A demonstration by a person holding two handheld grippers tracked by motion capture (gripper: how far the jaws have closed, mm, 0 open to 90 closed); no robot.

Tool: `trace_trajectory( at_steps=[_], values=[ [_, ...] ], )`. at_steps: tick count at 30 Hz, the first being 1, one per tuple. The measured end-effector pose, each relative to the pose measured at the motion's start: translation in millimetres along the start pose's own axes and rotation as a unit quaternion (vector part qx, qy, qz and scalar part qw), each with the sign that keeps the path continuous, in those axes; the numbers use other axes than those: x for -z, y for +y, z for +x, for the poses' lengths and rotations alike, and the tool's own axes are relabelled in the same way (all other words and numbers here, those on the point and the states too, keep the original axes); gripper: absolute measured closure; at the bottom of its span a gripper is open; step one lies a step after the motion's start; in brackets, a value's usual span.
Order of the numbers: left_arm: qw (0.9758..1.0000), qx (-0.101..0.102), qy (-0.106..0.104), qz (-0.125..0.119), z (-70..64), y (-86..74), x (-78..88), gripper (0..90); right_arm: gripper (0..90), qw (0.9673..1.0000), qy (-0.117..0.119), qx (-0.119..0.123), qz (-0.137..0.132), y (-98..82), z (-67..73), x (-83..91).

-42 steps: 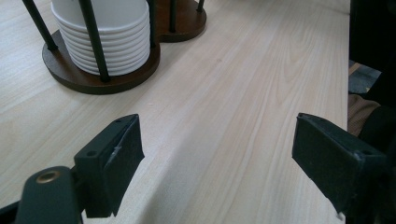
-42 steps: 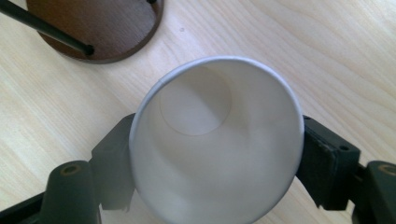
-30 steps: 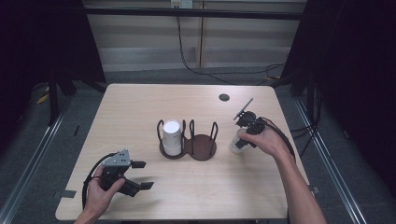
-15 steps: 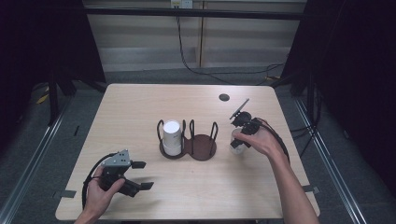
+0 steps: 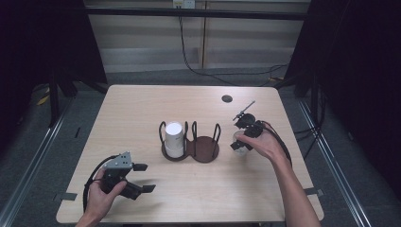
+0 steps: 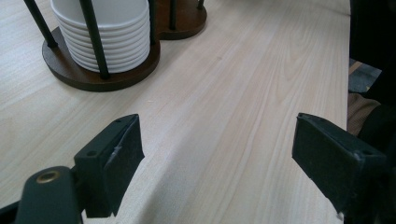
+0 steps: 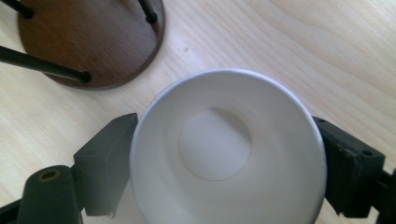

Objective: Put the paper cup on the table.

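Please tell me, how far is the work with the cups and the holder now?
Done: one stack of cups stands in the left ring of the holder. In hand: the right tool grips a single cup just right of the holder. Left, probably: seating that cup; the right ring has no cup. The left tool is open, idle.

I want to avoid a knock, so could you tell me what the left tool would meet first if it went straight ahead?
Probably the wooden holder with the stacked white cups. The left tool is open over bare table; depth is unclear.
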State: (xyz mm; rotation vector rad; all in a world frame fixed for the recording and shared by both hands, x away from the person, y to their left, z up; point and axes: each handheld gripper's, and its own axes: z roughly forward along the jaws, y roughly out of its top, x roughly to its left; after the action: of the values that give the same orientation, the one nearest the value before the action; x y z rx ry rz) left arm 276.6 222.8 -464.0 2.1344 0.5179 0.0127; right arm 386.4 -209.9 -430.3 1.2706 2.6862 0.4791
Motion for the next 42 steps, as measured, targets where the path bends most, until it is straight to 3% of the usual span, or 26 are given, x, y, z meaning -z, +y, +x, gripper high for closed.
trace_trajectory(
  at_steps=[8, 13, 17, 21, 34, 39, 42],
  values=[
    [1.0000, 0.001, 0.002, 0.006, 0.8, -0.3, -0.3, 16.3, 14.2, 0.9990, 0.016, -0.017, -0.039, -4.2, -3.1, 8.0],
    [1.0000, 0.002, 0.001, 0.006, 0.4, -0.3, -1.1, 16.3, 13.7, 0.9964, 0.023, -0.028, -0.077, -6.1, -2.4, 17.5],
    [1.0000, 0.003, 0.002, 0.006, 0.4, -0.3, -1.6, 16.3, 13.8, 0.9952, 0.013, -0.031, -0.092, -7.3, -3.0, 21.1],
    [1.0000, 0.005, 0.001, 0.005, 0.4, -0.4, -1.6, 16.3, 13.8, 0.9918, 0.012, -0.044, -0.119, -10.1, -3.3, 26.1],
    [0.9999, 0.008, 0.007, 0.004, 0.6, -0.5, -1.2, 16.3, 16.0, 0.9876, -0.006, -0.051, -0.149, -15.0, 4.1, 37.9],
    [0.9999, 0.007, 0.007, 0.002, 0.8, -0.4, -0.5, 16.3, 16.4, 0.9785, -0.024, -0.058, -0.196, -22.1, 9.3, 42.4],
    [1.0000, 0.008, 0.006, 0.002, 0.7, -0.5, -1.1, 16.3, 17.3, 0.9762, -0.024, -0.059, -0.208, -27.4, 12.6, 41.5]
  ],
)
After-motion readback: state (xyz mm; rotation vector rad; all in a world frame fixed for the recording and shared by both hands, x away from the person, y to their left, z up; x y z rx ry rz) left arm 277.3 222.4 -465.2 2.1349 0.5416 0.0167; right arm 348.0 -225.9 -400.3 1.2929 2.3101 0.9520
